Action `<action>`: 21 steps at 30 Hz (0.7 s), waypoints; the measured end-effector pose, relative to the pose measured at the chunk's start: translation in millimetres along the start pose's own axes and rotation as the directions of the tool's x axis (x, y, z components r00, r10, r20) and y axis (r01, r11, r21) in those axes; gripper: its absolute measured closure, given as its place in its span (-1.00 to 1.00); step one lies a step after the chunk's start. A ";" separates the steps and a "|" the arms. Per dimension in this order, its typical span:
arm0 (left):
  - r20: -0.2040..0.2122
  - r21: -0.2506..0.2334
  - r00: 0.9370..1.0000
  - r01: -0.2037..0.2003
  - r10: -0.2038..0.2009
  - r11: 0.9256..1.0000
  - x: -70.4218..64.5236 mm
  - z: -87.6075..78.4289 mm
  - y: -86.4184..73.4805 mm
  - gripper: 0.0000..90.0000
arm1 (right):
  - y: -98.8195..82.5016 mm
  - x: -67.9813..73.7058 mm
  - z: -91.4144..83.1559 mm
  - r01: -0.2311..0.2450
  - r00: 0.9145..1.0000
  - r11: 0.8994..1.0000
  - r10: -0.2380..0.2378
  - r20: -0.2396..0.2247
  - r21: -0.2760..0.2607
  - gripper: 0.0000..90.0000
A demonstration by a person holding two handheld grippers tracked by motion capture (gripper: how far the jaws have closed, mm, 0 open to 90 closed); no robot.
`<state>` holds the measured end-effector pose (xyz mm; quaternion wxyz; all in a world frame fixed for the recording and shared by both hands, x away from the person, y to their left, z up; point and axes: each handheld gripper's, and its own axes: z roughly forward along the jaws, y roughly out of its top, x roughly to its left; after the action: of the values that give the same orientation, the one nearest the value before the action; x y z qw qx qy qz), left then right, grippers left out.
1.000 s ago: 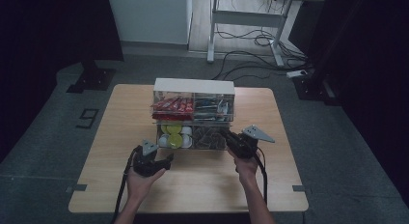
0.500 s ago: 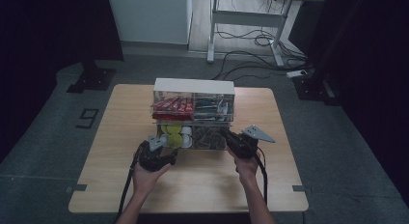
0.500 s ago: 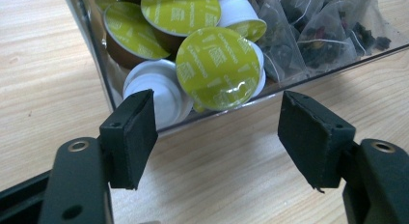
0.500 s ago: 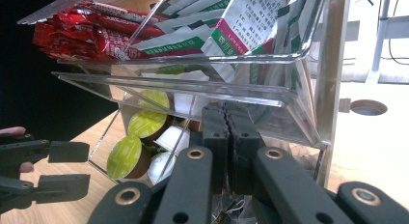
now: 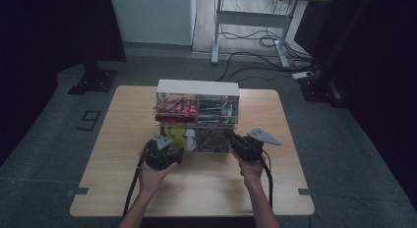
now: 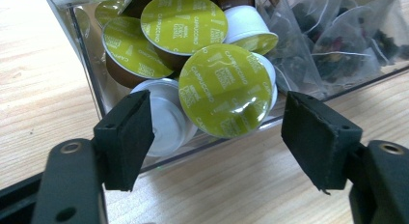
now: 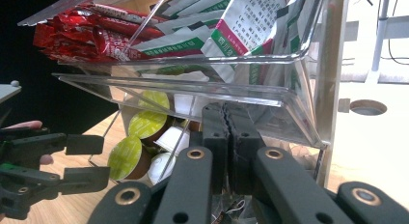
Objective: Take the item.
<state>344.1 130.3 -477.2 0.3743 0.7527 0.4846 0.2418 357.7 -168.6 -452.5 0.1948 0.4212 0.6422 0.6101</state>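
Left gripper view: your left gripper (image 6: 217, 137) has just been opening, jaws wide around the front capsule (image 6: 225, 90), not touching. Right gripper (image 7: 225, 119) is closed, empty.

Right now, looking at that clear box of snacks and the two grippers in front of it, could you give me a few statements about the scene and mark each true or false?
1. The left gripper is open in front of the green-lidded capsules. True; its jaws have just been opening, and nothing is pressed between them.
2. The right gripper is wide open. False; its jaws are shut together.
3. The red packets lie in the box's upper left compartment. True.
4. The capsules sit loose on the table. False; they lie inside the box's lower left compartment.
5. The tea bags lie in the compartment beside the capsules. True.
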 end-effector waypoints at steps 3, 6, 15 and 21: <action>-0.006 -0.001 1.000 0.004 -0.004 1.000 -0.3 3.4 0.8 -0.45 | 0.0 -0.1 0.0 -0.001 1.000 1.000 0.001 -0.001 0.000 0.94; -0.007 0.003 1.000 0.002 -0.002 1.000 -0.1 4.6 1.5 -0.46 | 0.0 -0.4 0.0 -0.001 1.000 1.000 0.001 -0.003 0.000 0.94; 0.001 0.008 1.000 0.000 0.000 1.000 -2.7 12.0 5.5 -0.50 | -0.2 -0.7 0.1 -0.004 1.000 1.000 0.003 -0.006 -0.003 0.94; -0.014 0.007 1.000 -0.001 0.001 1.000 -2.5 17.0 7.4 -0.50 | -0.2 -1.0 0.1 -0.005 1.000 1.000 0.005 -0.008 -0.001 0.94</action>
<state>359.4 120.5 -481.5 0.3683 0.7525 0.4875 0.2457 358.2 -169.4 -453.0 0.1910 0.4202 0.6415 0.6128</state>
